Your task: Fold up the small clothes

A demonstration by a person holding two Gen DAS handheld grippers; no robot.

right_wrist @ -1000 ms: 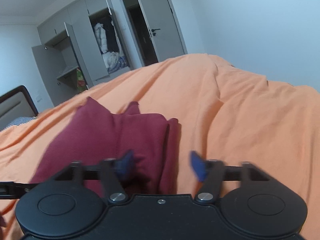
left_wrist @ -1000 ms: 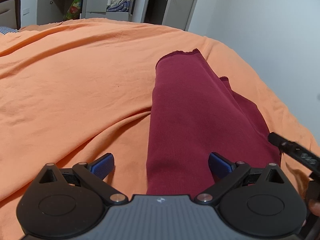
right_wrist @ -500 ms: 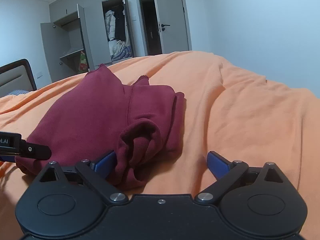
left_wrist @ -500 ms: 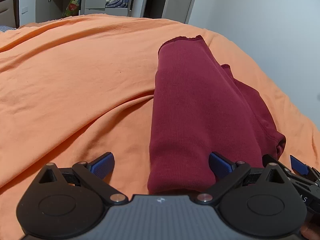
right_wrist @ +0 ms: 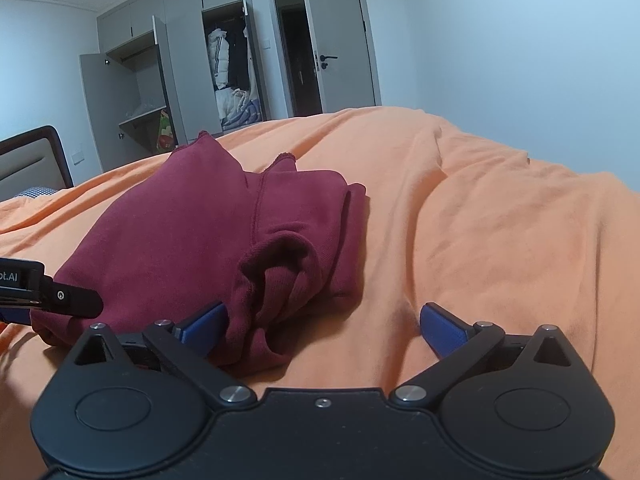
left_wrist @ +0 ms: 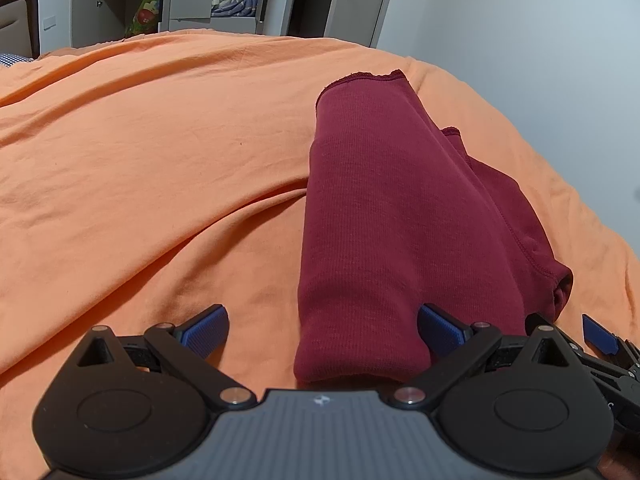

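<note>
The left gripper [left_wrist: 322,330] is low over the orange bedsheet [left_wrist: 140,168], and its two blue pads are spread wide, with nothing between them under pressure. Left of its left pad there is only bare sheet. The dark red garment [left_wrist: 384,216] lies in front of it as a long folded strip that runs away from the tool. The near end of the strip sits between the pads, toward the right one, and that pad looks to be touching the cloth or just beside it.

To the right of this, the right gripper [right_wrist: 322,326] is also spread wide and holds nothing. Its left pad is against the bunched near corner of the garment, where a cuff or hem rolls up in a loose lump. Its right pad stands over bare sheet, well apart from the cloth.

As I judge it, the step in hand is to take the near end of the strip and fold it forward, away from the tools. To do it well, each gripper should go forward a little so that all layers of the near edge come between its pads, not only the top layer. The right gripper should first move left, because now only its left pad meets the cloth. The loose lump there may spoil the fold; it is better to flatten it or catch it fully. Both sides should then lift together, at equal height.
</note>
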